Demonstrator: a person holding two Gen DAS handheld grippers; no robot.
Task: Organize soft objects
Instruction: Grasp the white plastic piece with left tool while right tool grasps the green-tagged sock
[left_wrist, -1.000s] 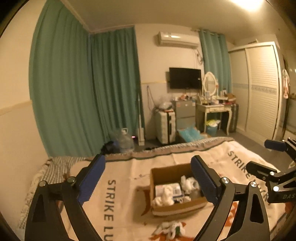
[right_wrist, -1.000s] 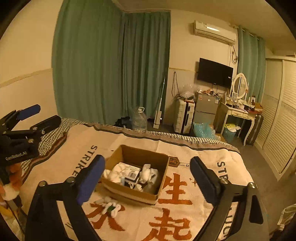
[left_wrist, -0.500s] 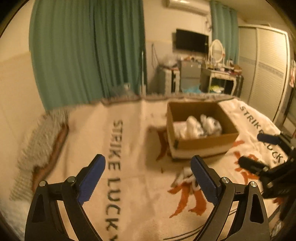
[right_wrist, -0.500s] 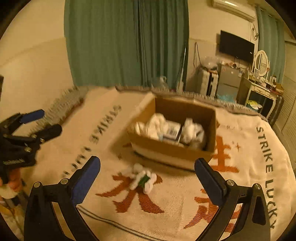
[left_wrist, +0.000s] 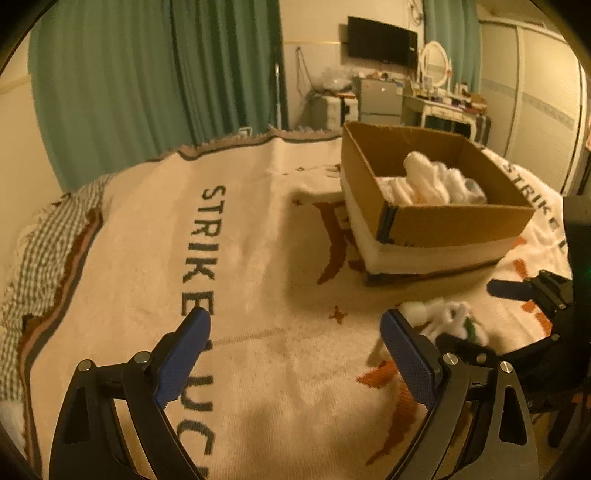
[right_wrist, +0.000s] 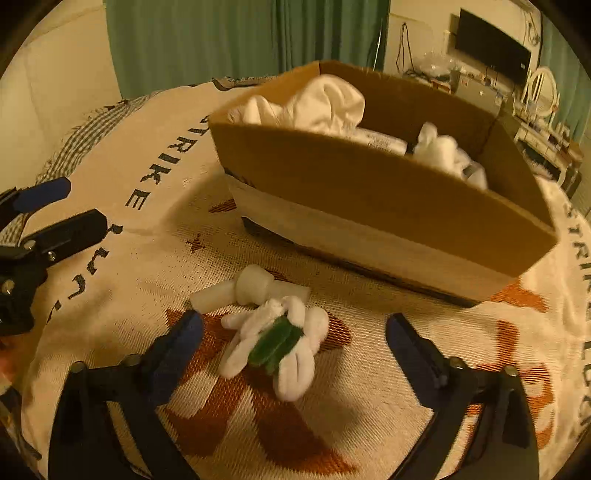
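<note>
A white soft toy with a green middle (right_wrist: 275, 341) lies on the bed blanket (right_wrist: 155, 258) in front of a cardboard box (right_wrist: 369, 195). My right gripper (right_wrist: 295, 332) is open, its jaws either side of the toy, just above it. The box holds white soft items (right_wrist: 325, 99). In the left wrist view the toy (left_wrist: 448, 317) lies right of my open, empty left gripper (left_wrist: 295, 332), with the box (left_wrist: 443, 221) beyond. The right gripper (left_wrist: 517, 314) shows at the right edge there. The left gripper (right_wrist: 44, 210) shows at the left of the right wrist view.
The cream blanket (left_wrist: 155, 258) with dark lettering covers the bed. Green curtains (left_wrist: 147, 74) hang behind. A dresser with a mirror (left_wrist: 436, 96) and a wardrobe (left_wrist: 535, 85) stand beyond the bed's far end.
Both grippers have dropped toward the bed and moved forward. The right gripper now straddles the white toy, which was farther ahead before. The box looms closer.
</note>
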